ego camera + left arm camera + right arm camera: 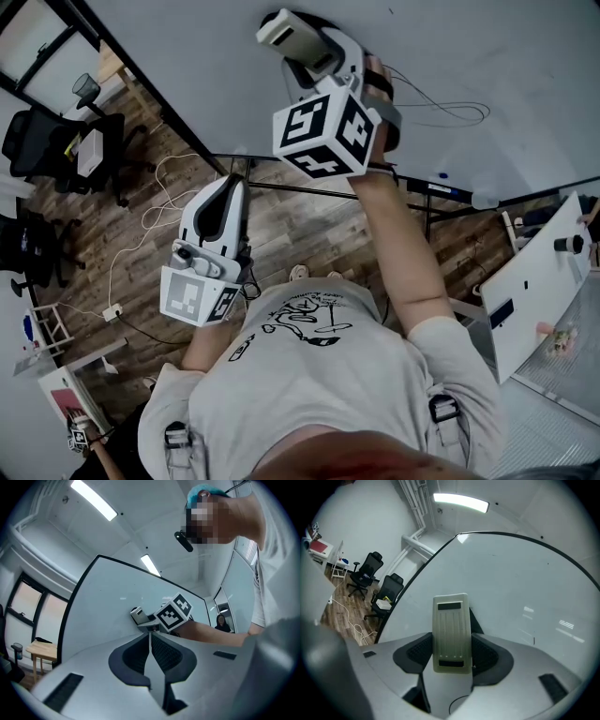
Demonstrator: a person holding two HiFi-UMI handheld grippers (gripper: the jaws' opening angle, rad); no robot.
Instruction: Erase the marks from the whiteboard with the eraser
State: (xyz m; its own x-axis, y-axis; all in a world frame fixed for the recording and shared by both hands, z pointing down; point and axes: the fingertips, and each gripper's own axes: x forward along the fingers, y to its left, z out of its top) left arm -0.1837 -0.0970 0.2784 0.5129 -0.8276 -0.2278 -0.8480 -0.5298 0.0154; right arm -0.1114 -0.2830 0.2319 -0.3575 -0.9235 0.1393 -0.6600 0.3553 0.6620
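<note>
Right gripper (452, 645): jaws clamped on the eraser (451, 632), raised in front of the whiteboard (520, 583).
Eraser: stood upright between the jaws, ribbed back toward the camera; its wiping face was hidden, so contact with the board could not be told.
Left gripper (150, 643): jaws pressed together with nothing between them, held low near the person's chest, apart from the board and pointing toward it.
Marks (442, 109): thin looping lines on the board just right of the raised hand (380, 94) in the head view; their left end ran behind the hand and could not be followed.
Right gripper view: showed only a short faint stroke (534, 641) to the right of the eraser, too small to read.
Whiteboard: black-framed, cut off at the top of the head view; its lower rail was partly covered by the forearm.
Chairs (365, 573): two black office chairs on the wood floor (281, 225) beyond the board's left edge.
Cable (150, 225): pale, looping across the floor, its far end hard to trace.
</note>
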